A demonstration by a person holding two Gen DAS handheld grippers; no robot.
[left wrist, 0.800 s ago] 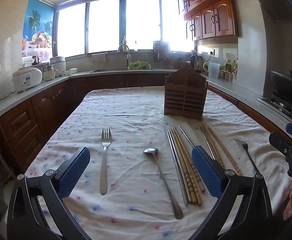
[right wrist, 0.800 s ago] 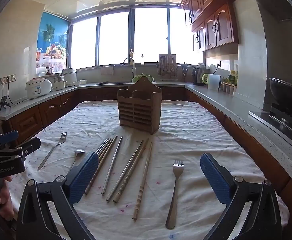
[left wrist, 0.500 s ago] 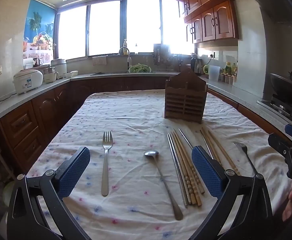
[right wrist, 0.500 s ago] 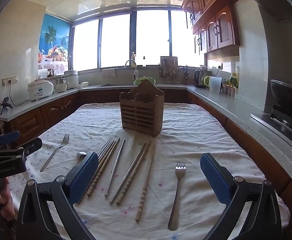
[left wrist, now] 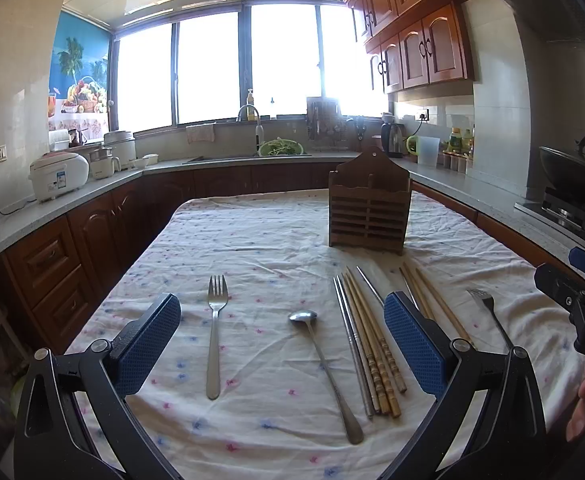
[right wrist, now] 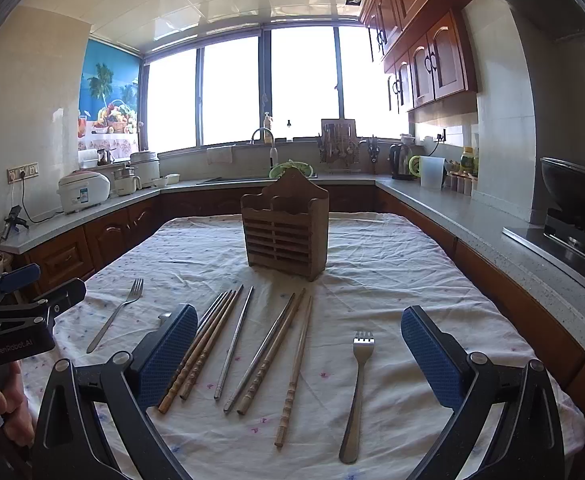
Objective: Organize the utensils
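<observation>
A wooden utensil holder (left wrist: 367, 212) (right wrist: 285, 229) stands upright at mid-table. On the cloth lie a fork (left wrist: 214, 332) (right wrist: 115, 314), a spoon (left wrist: 324, 364), several wooden and metal chopsticks (left wrist: 366, 340) (right wrist: 252, 344), and a second fork (right wrist: 356, 388) (left wrist: 488, 316). My left gripper (left wrist: 282, 340) is open and empty above the first fork and the spoon. My right gripper (right wrist: 298, 352) is open and empty above the chopsticks and the second fork. The spoon is mostly hidden behind a pad in the right wrist view.
A white dotted tablecloth (left wrist: 260, 240) covers the table. Brown cabinets and grey counters surround it, with a rice cooker (left wrist: 58, 174) at the left, a sink (left wrist: 248, 154) at the back and a wok on a stove (right wrist: 576, 196) at the right.
Both cameras have tilted up and pulled back slightly, so the table and utensils sit lower in view. Nothing on the table has moved. Both grippers stay open.
</observation>
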